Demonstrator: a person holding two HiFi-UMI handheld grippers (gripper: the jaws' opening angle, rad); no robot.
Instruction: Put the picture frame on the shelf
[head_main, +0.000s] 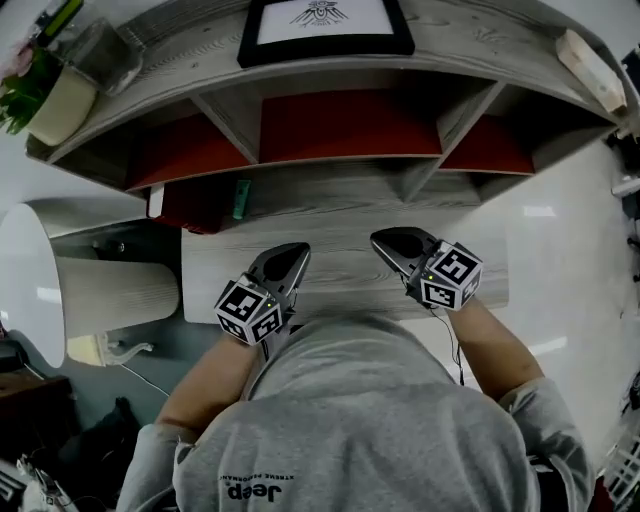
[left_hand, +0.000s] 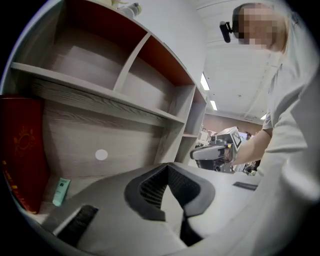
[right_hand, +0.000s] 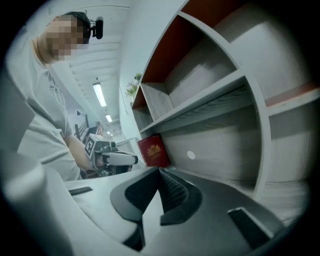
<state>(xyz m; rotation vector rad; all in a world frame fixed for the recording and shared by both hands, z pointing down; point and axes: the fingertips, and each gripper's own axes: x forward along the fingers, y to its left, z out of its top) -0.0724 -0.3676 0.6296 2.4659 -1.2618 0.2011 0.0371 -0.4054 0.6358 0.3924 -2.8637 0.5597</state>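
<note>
Grey wood shelf (head_main: 480, 45) is curving across the head view from 10 to 2 o'clock, with red-backed bays under its top. At 10 o'clock a plant (head_main: 30, 85) is sitting on the shelf top. Lower, at about 9 o'clock, a red book (head_main: 195, 207) and a teal tube (head_main: 241, 198) are resting in the bottom left bay.

Just left of centre, the left gripper (head_main: 288, 258) is hovering over the desk (head_main: 340, 215). Its jaws are pressed together with nothing between them.

At 12 o'clock the frame (head_main: 325, 30), black around a white picture, is sitting on the shelf top, well apart from both grippers.

Just right of centre, the right gripper (head_main: 392, 242) is pointing toward the shelf, its jaws likewise closed and empty. At 2 o'clock a pale block (head_main: 592, 68) is lying on the shelf's right end.

The task is looking finished. The frame is already resting on the shelf and neither gripper is carrying anything, so nothing appears left to place.
</note>
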